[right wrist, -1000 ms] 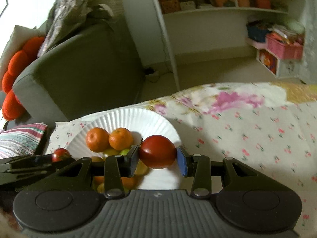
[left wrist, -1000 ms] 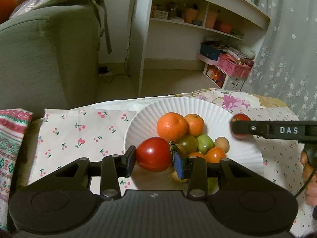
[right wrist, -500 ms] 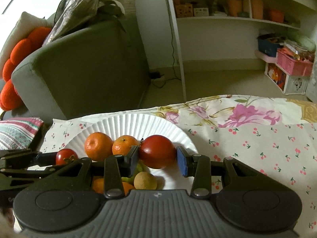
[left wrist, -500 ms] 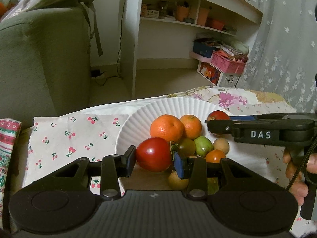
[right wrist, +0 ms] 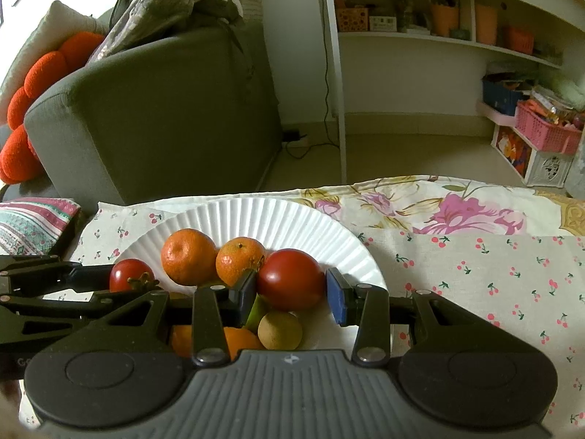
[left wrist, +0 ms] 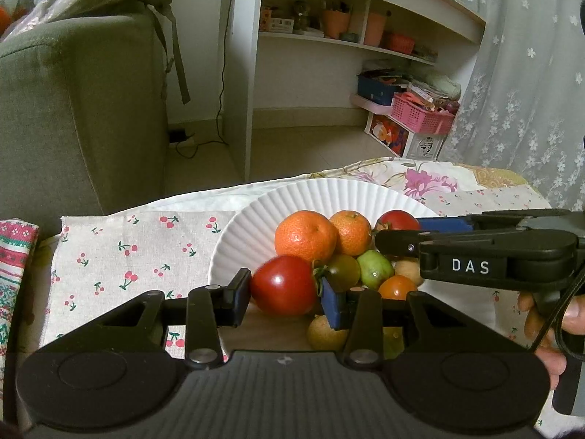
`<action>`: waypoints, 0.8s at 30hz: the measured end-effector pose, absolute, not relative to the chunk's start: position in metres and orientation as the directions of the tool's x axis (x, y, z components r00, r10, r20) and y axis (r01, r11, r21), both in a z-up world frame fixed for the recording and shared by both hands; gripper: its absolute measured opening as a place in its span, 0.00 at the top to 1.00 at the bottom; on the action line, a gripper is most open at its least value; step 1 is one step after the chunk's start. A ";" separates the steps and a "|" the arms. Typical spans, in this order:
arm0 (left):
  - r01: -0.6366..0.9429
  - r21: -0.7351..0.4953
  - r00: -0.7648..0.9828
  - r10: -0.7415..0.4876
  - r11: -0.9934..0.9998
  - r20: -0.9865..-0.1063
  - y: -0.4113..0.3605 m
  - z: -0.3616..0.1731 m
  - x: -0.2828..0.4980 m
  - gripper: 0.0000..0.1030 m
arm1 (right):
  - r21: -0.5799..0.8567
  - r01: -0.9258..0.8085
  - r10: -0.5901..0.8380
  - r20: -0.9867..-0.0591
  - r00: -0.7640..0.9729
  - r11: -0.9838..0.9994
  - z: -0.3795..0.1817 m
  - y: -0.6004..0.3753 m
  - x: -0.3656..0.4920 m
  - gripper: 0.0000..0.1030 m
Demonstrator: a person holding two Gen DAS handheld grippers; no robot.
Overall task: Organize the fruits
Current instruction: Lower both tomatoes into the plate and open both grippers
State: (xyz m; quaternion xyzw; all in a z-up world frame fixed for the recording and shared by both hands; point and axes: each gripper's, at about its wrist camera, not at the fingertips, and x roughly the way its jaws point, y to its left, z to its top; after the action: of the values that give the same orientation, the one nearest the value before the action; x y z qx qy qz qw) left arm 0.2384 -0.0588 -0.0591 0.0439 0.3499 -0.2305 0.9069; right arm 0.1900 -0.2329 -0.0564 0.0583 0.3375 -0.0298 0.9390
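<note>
A white paper plate [left wrist: 256, 219] holds two oranges [left wrist: 305, 236], green fruits [left wrist: 374, 269] and small orange and tan ones. My left gripper [left wrist: 285, 289] is shut on a red tomato [left wrist: 283, 285] at the plate's near left edge. My right gripper [right wrist: 290, 287] is shut on another red tomato [right wrist: 290, 278] over the plate's right side, next to the smaller orange [right wrist: 237, 259]. In the right wrist view the plate rim [right wrist: 256, 212] and the left gripper with its tomato [right wrist: 129, 274] show at the left.
A cherry-print cloth [left wrist: 139, 248] and a floral cloth [right wrist: 457, 212] cover the table. A striped cloth [left wrist: 14, 256] lies at the left edge. A grey sofa [right wrist: 164, 109] and a white shelf unit [left wrist: 329, 55] stand behind the table.
My right gripper has carried its tomato leftward, in over the plate beside the oranges. My left gripper keeps its tomato at the plate's near left edge.
</note>
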 end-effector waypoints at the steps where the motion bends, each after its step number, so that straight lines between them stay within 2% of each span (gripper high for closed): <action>1: 0.449 -0.081 0.649 -0.387 0.890 -0.655 -0.058 -0.059 0.239 0.60 | 0.088 0.095 -0.017 -0.638 0.770 0.992 -0.056 -0.233 0.190 0.63; 18: 0.440 -0.076 0.652 -0.377 0.895 -0.658 -0.059 -0.056 0.236 0.59 | 0.110 0.099 -0.008 -0.628 0.778 0.989 -0.050 -0.232 0.187 0.60; 24: 0.431 -0.084 0.666 -0.379 0.899 -0.642 -0.056 -0.050 0.232 0.54 | 0.156 0.113 0.008 -0.622 0.783 0.981 -0.044 -0.238 0.184 0.60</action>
State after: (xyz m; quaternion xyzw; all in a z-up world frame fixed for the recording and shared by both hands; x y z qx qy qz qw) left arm 0.2318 -0.0564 -0.0498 0.0374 0.3430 -0.2221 0.9119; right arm 0.1840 -0.2381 -0.0443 0.0926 0.3284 -0.0279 0.9396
